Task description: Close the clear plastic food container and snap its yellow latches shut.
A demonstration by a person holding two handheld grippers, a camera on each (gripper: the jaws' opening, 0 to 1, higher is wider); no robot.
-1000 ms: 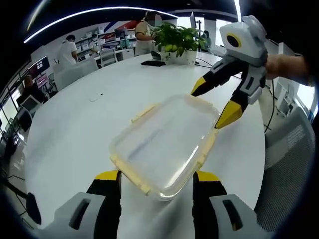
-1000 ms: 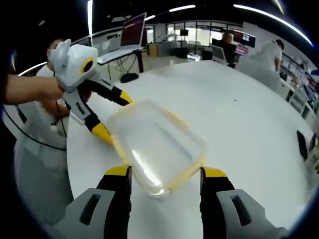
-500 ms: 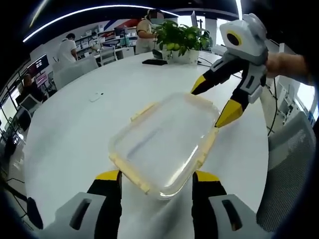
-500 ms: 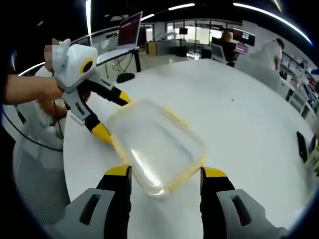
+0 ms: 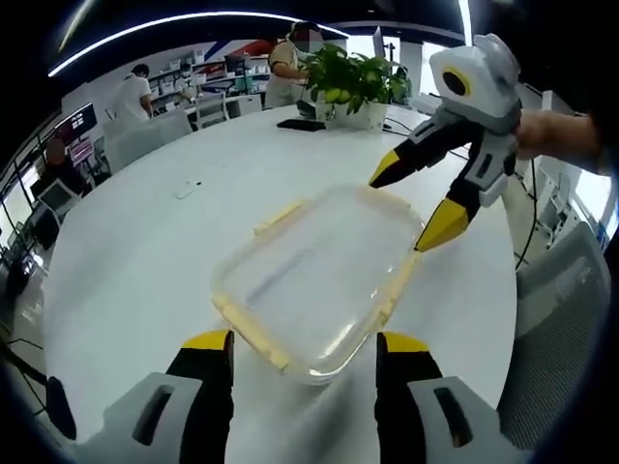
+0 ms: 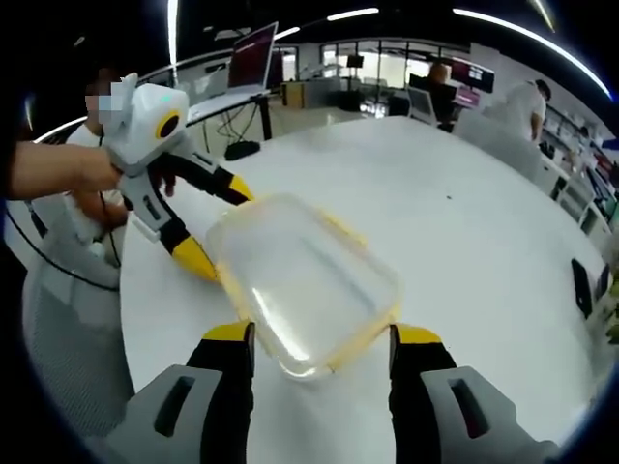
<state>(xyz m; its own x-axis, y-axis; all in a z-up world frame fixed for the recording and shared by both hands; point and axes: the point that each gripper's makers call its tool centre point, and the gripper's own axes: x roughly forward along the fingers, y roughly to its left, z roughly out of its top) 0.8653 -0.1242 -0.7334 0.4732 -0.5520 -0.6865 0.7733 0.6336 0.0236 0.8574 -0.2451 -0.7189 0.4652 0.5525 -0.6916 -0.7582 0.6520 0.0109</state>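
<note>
Container [image 5: 314,285] of clear plastic lies on the white table [image 5: 145,251], lid on, its yellow latches [image 5: 279,215] sticking outward. The left gripper [image 5: 305,362] is spread wide, one jaw on either side of the near corner. The right gripper [image 5: 411,208] is spread wide too, straddling the opposite corner, holding nothing.
</note>
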